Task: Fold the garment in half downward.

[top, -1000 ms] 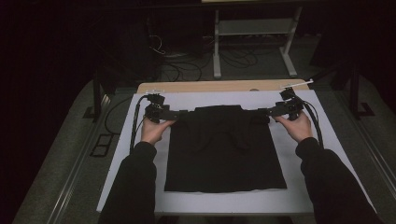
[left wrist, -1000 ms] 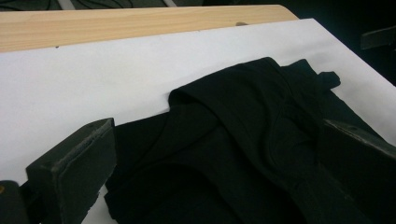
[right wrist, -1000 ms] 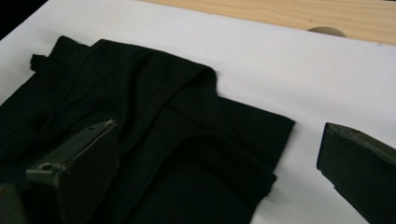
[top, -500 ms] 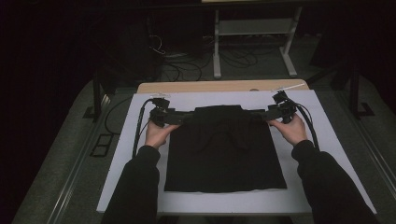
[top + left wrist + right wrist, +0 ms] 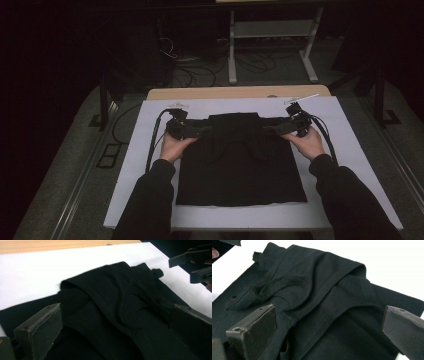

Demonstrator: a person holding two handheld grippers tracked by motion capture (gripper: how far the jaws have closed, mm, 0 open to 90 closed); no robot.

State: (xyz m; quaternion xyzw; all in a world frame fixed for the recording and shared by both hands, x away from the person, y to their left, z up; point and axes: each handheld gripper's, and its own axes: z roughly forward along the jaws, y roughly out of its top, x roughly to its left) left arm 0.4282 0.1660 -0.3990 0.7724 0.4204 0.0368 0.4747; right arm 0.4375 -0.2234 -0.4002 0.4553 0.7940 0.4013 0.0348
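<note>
White sheet [image 5: 240, 107], black garment [image 5: 240, 165], both grippers [image 5: 186, 129] [image 5: 290, 125] agape

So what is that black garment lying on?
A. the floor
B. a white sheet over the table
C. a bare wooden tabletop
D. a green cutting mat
B: the black garment lies flat on a white sheet that covers most of the wooden table.
</note>
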